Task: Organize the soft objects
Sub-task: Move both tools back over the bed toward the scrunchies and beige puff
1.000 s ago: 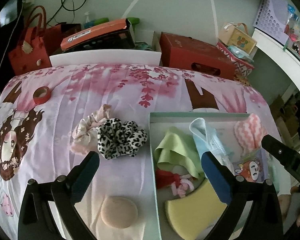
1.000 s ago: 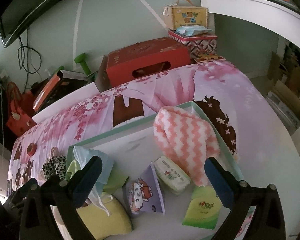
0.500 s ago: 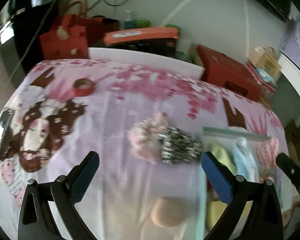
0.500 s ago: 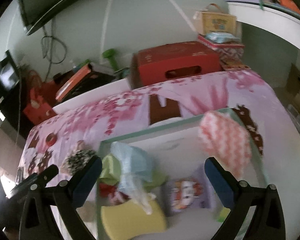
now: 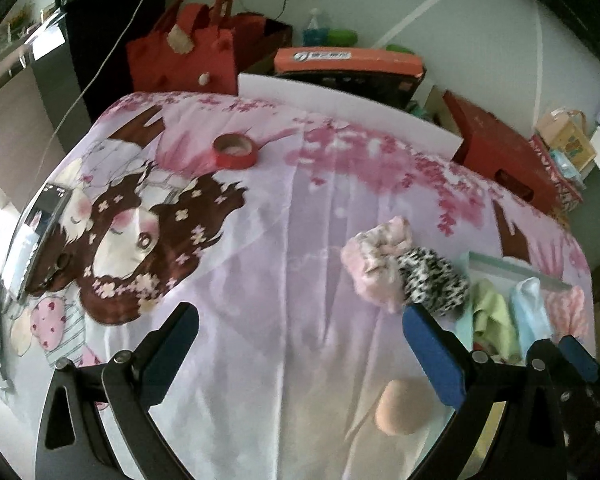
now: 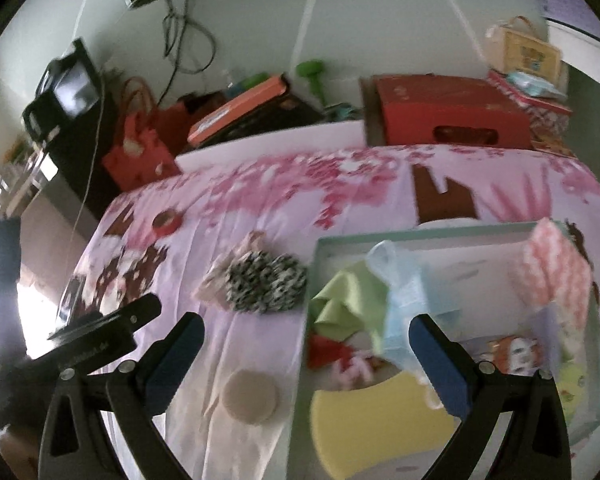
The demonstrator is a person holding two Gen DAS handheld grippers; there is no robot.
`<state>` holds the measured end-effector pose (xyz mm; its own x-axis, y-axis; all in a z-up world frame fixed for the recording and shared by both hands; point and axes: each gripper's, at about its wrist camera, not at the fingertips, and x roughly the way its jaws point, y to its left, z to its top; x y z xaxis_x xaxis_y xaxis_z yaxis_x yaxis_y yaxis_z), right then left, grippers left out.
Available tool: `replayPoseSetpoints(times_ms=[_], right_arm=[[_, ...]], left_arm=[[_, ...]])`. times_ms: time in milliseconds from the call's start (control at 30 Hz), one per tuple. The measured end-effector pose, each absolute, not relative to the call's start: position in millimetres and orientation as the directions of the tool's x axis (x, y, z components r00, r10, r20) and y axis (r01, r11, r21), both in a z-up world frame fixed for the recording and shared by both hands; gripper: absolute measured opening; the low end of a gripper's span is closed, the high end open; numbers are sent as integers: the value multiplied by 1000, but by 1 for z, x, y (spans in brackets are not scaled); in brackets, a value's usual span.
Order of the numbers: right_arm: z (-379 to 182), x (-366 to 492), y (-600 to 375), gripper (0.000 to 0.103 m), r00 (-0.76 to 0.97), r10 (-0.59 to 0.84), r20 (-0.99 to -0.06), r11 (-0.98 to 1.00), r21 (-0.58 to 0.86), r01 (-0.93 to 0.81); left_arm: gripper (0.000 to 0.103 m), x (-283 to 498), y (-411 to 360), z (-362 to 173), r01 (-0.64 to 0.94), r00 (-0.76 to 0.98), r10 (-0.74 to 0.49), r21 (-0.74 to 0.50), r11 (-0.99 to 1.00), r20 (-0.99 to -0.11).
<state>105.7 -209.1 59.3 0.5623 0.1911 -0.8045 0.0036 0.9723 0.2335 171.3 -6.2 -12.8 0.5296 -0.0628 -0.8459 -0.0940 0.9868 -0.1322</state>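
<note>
Two hand-held grippers, left [image 5: 300, 354] and right [image 6: 306, 364], hang spread and empty over the printed bedsheet [image 5: 292, 240]. Right of centre sits the box [image 6: 420, 236]; the leopard scrunchie [image 6: 266, 282] touches the pink scrunchie [image 5: 376, 256] mid-frame, the powder puff [image 6: 251, 398] lower down.

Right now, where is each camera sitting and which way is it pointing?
Left wrist: on the open left gripper, facing the bedsheet and red tape roll; right gripper's tip at right.
Right wrist: on the open right gripper, facing the tray; left gripper at left.
Shared: leopard scrunchie, round puff.
</note>
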Motion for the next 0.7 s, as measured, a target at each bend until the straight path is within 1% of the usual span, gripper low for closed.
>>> replayPoseSetpoints(times_ms=[67, 200, 433, 500, 600, 700], right_arm=[[55, 106, -200, 103, 548, 192, -814, 975, 220, -16], [46, 107, -187, 103, 519, 202, -830, 977, 210, -44], [32, 107, -165, 103, 469, 227, -854, 974, 208, -92], [29, 106, -161, 99, 454, 244, -857, 970, 222, -104], [25, 106, -157, 91, 435, 258, -863, 966, 231, -115], [24, 105, -152, 84, 428, 265, -864, 964, 230, -131]], left_arm=[[102, 170, -1, -17, -102, 510, -68, -138, 985, -857], [102, 165, 14, -30, -119, 457, -125, -200, 973, -881], [102, 164, 21, -39, -156, 424, -110, -192, 969, -899], [102, 164, 21, -39, -158, 423, -91, -172, 972, -901], [102, 165, 21, -40, -164, 414, -20, -96, 982, -910], [102, 168, 24, -45, -170, 395, -5, -78, 982, -919]])
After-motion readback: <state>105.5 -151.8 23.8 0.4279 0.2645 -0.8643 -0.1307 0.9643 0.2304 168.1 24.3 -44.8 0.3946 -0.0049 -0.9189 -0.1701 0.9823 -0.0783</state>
